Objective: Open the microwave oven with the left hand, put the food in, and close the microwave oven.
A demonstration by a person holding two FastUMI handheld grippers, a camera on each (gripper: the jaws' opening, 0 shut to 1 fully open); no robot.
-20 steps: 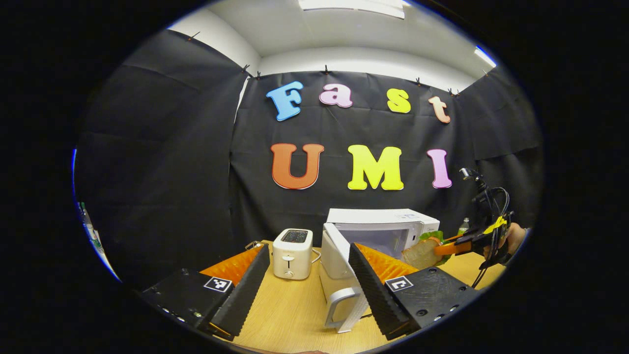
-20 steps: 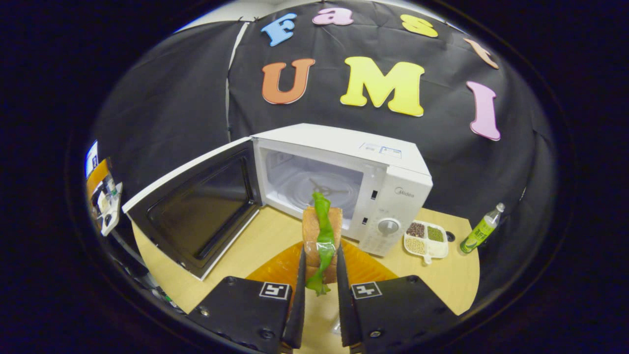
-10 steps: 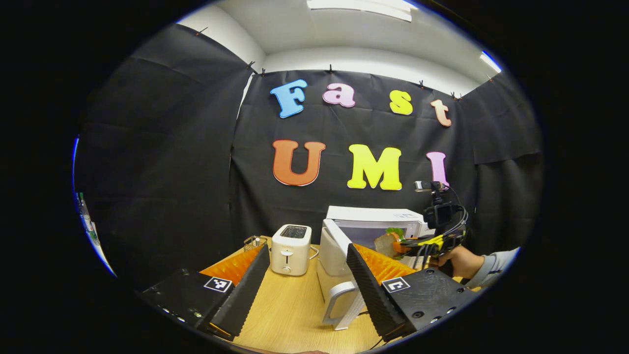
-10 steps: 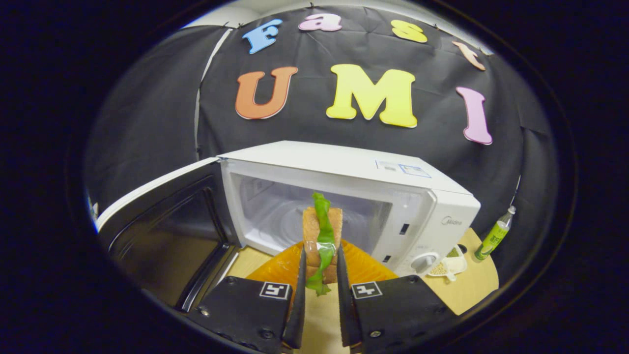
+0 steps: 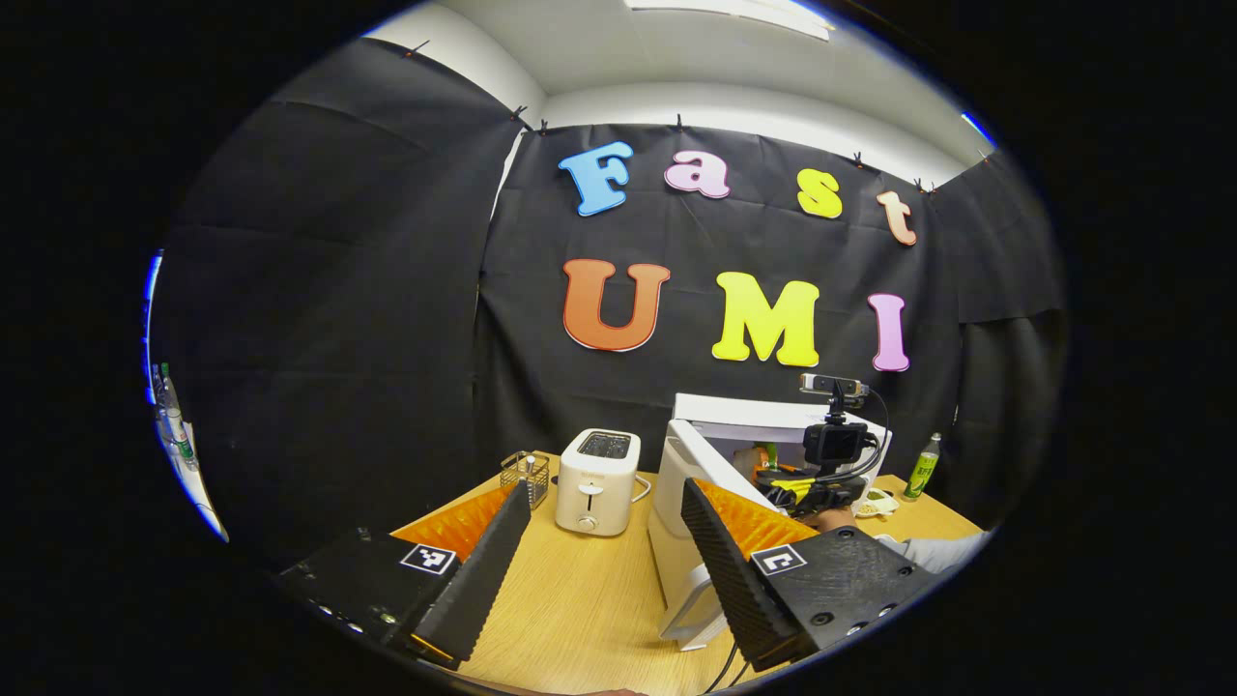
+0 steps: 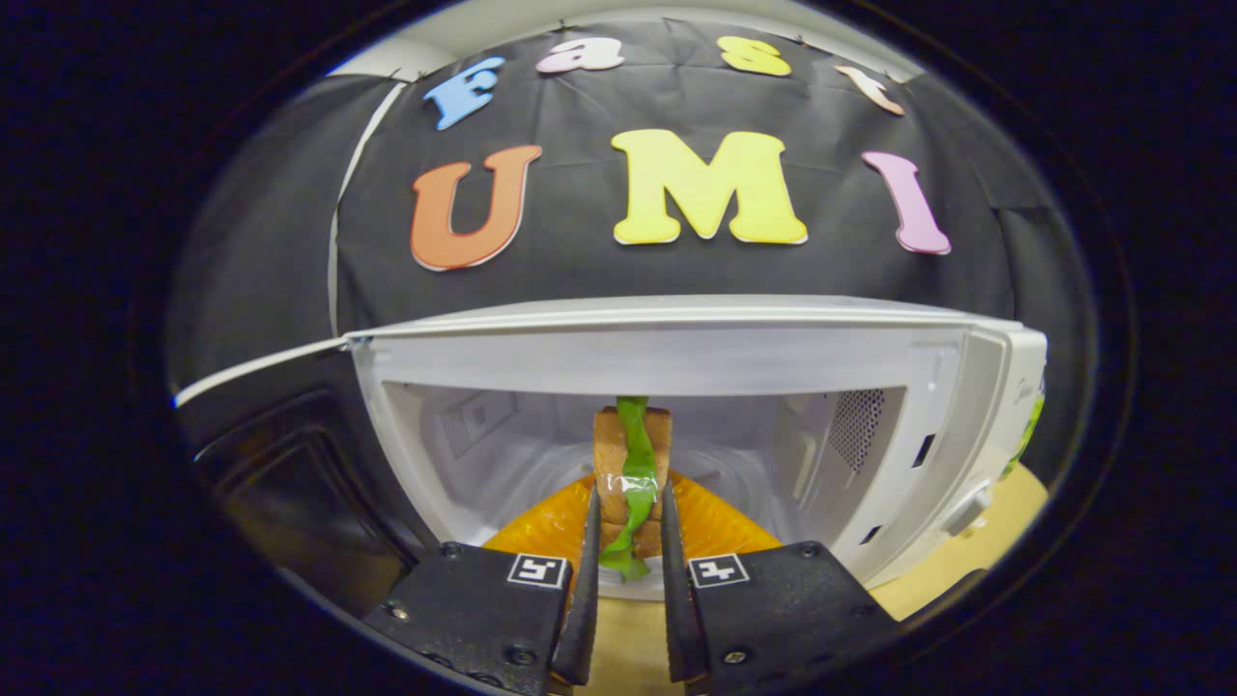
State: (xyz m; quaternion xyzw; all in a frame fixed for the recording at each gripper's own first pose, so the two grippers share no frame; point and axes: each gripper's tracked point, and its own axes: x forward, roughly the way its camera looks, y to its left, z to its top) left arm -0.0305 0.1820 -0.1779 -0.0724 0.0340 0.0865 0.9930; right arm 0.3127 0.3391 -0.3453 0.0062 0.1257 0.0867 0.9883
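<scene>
In the right gripper view, the right gripper is clamping the sandwich between its 2 fingers, both pressing on the bread slices, with a strip of green lettuce hanging out of the middle. The sandwich is sitting at the mouth of the microwave oven, just in front of its white cavity; whether it is already past the opening I cannot tell. The microwave door is standing wide open to the left, its dark inner window facing the camera.

In the left gripper view, the left gripper is hanging over the wooden table with its 2 fingers spread wide apart and nothing between them. The microwave oven is sitting toward the table's back edge, its open door swung out toward the camera. The right gripper is reaching in at the opening. A white toaster is standing left of the door, and a small wire basket is standing just beside it; its contents are too small to make out. A green bottle is standing near the table's right back corner, with a small dish just beside it.
</scene>
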